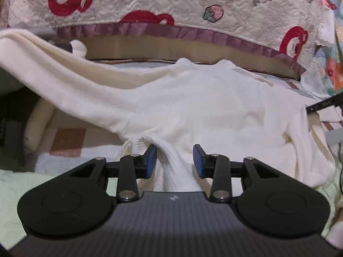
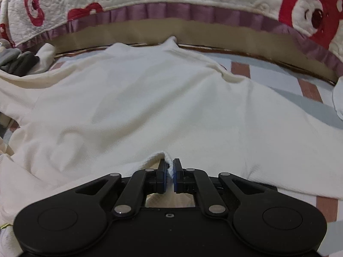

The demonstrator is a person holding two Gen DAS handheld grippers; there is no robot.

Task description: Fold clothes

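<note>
A cream long-sleeved top (image 1: 193, 111) lies spread on a checked blanket (image 1: 68, 141), collar toward the far edge. My left gripper (image 1: 174, 160) is open, its blue pads either side of a raised ridge of the top's hem; the left pad touches the cloth. One sleeve (image 1: 53, 64) stretches up and away to the left. In the right wrist view the same top (image 2: 160, 98) fills the middle. My right gripper (image 2: 170, 176) is shut on a pinched fold of its near hem (image 2: 157, 155).
A quilted cover with red bear prints (image 1: 171, 2) and a purple frill hangs along the far side above a tan band (image 2: 171, 30). Grey clothes (image 2: 19, 62) lie at far left. The other gripper's black edge (image 1: 321, 105) shows at right.
</note>
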